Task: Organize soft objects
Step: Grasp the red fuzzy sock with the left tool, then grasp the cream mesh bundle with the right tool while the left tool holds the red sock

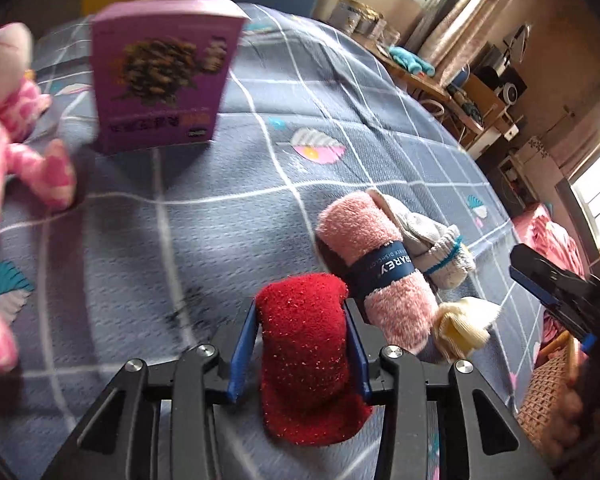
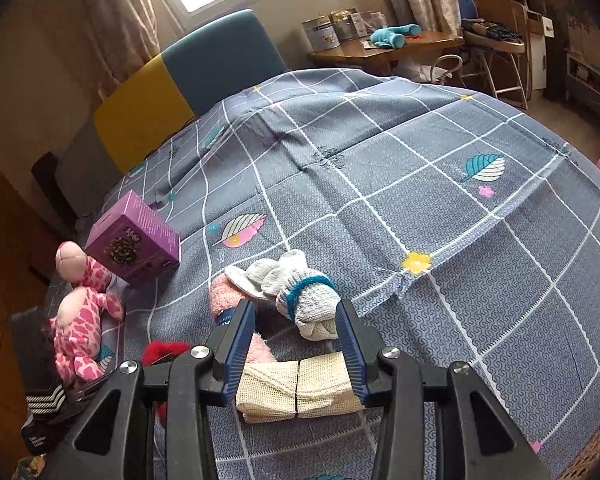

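Soft objects lie in a loose group on the grey checked bedspread (image 2: 440, 168), which fills most of both views. Largest among them is the pink spotted plush toy (image 2: 80, 332) at the bed's edge, just beside an upright purple box (image 1: 160, 76) that is not soft and probably stays out of the sorting. Next in size is the pink fluffy roll (image 1: 376, 264) with a dark paper band around it, touching the grey knitted socks (image 2: 300, 292) bundled with a blue tie. Smaller is the red fluffy sock (image 1: 304, 356), and smallest the cream knitted pair (image 2: 300, 384).

The left gripper (image 1: 302, 320) pinches the red fluffy sock: its blue pads press into the pile on both sides and the sock bulges above them. The right gripper (image 2: 296, 344) clamps the cream knitted pair, which spans the gap from pad to pad, seemingly by its ends.

The step in hand looks like lifting both pieces away to a container; a woven basket (image 1: 548, 396) shows at the right edge of the left view. To do it well, each piece should rise straight up before travelling, so the drooping tail of the red sock does not drag the pink roll along. The cream pair may sag in the middle, so a steady, level carry would suit it.
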